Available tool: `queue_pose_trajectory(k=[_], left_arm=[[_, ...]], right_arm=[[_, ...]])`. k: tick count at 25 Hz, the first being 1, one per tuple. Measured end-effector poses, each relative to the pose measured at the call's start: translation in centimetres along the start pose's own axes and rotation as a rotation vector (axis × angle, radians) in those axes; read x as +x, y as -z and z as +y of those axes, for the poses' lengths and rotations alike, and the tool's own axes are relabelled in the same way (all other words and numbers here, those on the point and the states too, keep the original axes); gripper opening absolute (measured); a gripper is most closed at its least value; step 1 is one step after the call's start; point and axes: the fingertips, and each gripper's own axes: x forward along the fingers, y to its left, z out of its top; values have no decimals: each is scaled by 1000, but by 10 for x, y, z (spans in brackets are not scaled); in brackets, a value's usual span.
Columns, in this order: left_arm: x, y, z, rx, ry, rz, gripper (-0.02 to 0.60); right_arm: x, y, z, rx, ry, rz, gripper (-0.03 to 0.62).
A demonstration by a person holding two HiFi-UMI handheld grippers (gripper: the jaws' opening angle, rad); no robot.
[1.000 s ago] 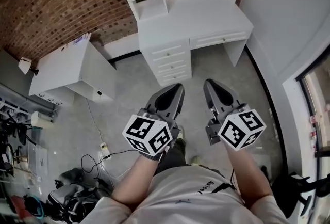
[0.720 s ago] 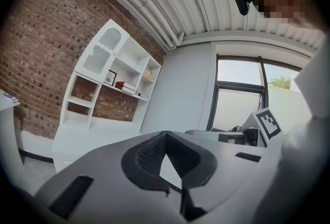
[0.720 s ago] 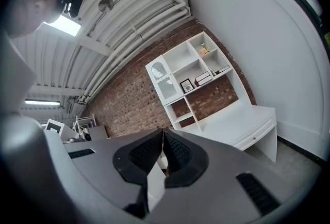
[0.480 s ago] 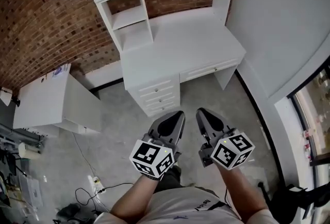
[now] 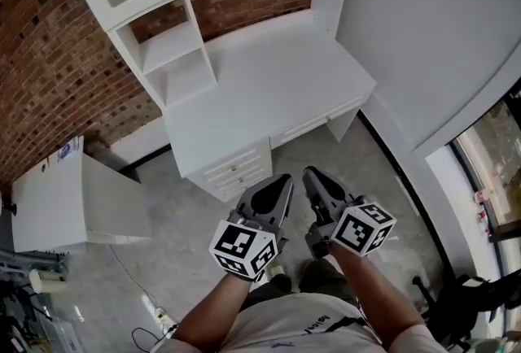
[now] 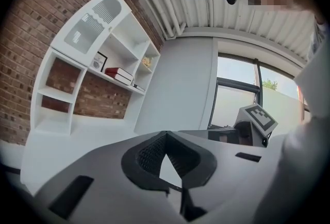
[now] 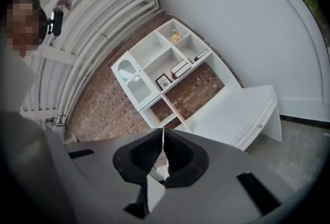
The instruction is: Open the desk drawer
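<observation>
Both pairs of jaws are closed on nothing: the left gripper [image 6: 165, 134] and the right gripper [image 7: 163, 131] each show their tips meeting with only air between. In the head view they hang side by side at lower centre, over the floor [image 5: 376, 166] and apart from the desk. The desk drawer [image 5: 316, 123], under the white surface [image 5: 269, 75] at centre frame, sits flush and shut, with a stack of smaller drawers [image 5: 236, 168] to its left. Nothing of the task appears done: reaching the drawer, taking hold and pulling all remain.
</observation>
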Motion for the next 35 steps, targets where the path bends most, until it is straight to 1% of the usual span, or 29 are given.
queue_pose_trajectory(k=[6, 10, 14, 17, 21, 27, 29, 32, 34, 35], left_arm=[[58, 11, 23, -27, 27, 31, 11], [107, 28, 37, -35, 34, 53, 11], [165, 44, 59, -41, 18, 60, 11], [214, 59, 73, -45, 1, 68, 11], [275, 89, 83, -53, -6, 97, 11], [344, 142, 120, -81, -55, 159, 11], [360, 159, 132, -82, -71, 186, 11], [377, 194, 146, -90, -77, 221, 11], [386, 216, 156, -102, -82, 240, 11], [390, 225, 161, -106, -86, 250, 11]], right_arm=[[30, -18, -47, 40, 34, -10, 18], [53, -30, -93, 55, 46, 1, 18], [82, -46, -155, 52, 68, 29, 18], [100, -56, -209, 14, 97, 67, 18], [113, -60, -285, -20, 141, 134, 19], [145, -48, -393, -123, 213, 235, 20], [156, -37, -429, -151, 240, 265, 20], [170, -10, -477, -175, 276, 318, 23], [180, 8, -505, -189, 298, 350, 44], [185, 16, -517, -197, 307, 365, 73]])
